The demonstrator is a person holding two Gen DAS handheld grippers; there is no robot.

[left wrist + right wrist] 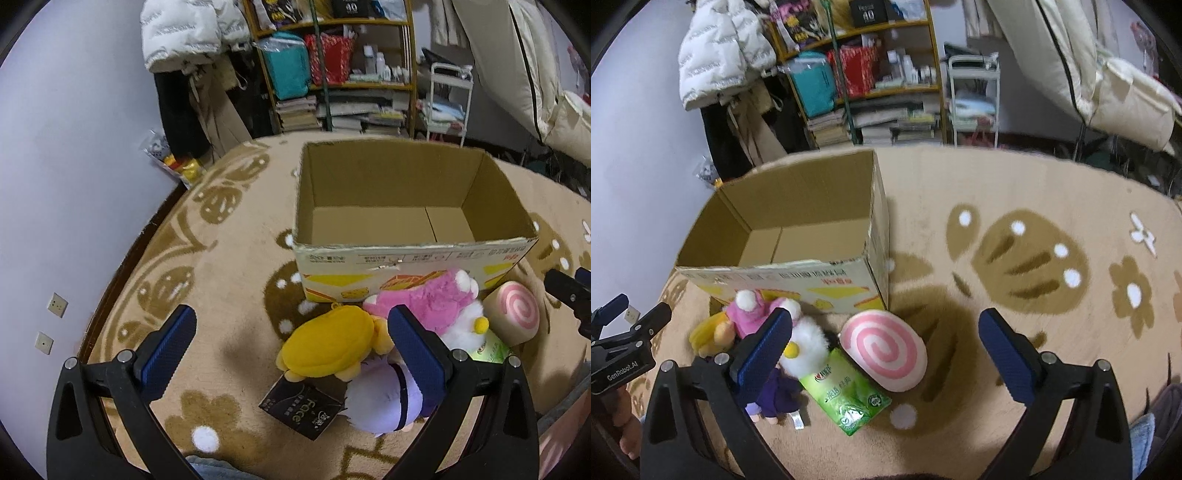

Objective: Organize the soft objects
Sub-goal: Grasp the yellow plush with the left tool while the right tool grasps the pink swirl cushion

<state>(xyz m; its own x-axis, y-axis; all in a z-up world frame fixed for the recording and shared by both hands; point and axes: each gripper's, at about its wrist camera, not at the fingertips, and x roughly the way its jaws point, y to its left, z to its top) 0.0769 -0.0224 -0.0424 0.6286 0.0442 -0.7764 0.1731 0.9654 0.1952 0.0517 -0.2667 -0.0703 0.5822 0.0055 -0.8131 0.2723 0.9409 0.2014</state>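
An open, empty cardboard box [406,251] [798,273] stands on the rug. In front of it lie a yellow plush [332,341] [705,332], a pink and white plush [436,302] [809,339], a purple doll [376,406] [775,395], a pink swirl cushion [513,314] [882,350] and a green tissue pack [846,398] [489,350]. My left gripper [291,332] is open and empty above the rug, just left of the pile. My right gripper [886,334] is open and empty over the swirl cushion.
A black packet [301,408] lies by the yellow plush. The patterned beige rug [1034,258] spreads right of the box. A cluttered shelf [332,66], a hanging white jacket [184,29] and a white cart [448,99] stand behind. The wall [55,184] is to the left.
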